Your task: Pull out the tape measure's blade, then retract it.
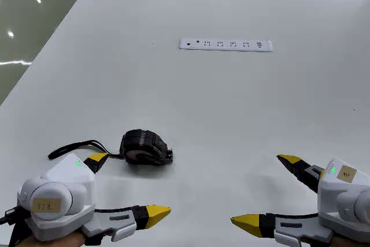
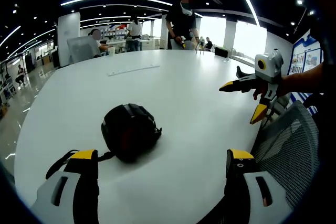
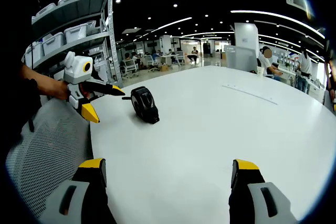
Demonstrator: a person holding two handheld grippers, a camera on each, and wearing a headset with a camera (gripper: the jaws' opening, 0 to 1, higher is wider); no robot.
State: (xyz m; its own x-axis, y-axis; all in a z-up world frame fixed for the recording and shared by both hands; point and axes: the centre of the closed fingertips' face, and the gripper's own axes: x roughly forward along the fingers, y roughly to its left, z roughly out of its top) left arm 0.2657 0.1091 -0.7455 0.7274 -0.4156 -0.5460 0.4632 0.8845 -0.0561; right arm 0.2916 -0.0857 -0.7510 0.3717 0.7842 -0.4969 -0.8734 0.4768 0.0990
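Your left gripper [image 1: 132,184] hangs at 7 o'clock in the head view, jaws wide apart and empty. Your right gripper [image 1: 260,189], at 5 o'clock, is likewise spread and empty. At 12 o'clock from the left gripper, the tape measure [image 1: 144,147] lies on the table [image 1: 243,120], its strap [image 1: 72,148] trailing toward 9 o'clock.

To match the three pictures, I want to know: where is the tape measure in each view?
Head view: tape measure lower left of centre, on the white table.
Left gripper view: tape measure just left of centre, close ahead.
Right gripper view: tape measure upper left of centre.
Shared landmark: white power strip farther along the table.
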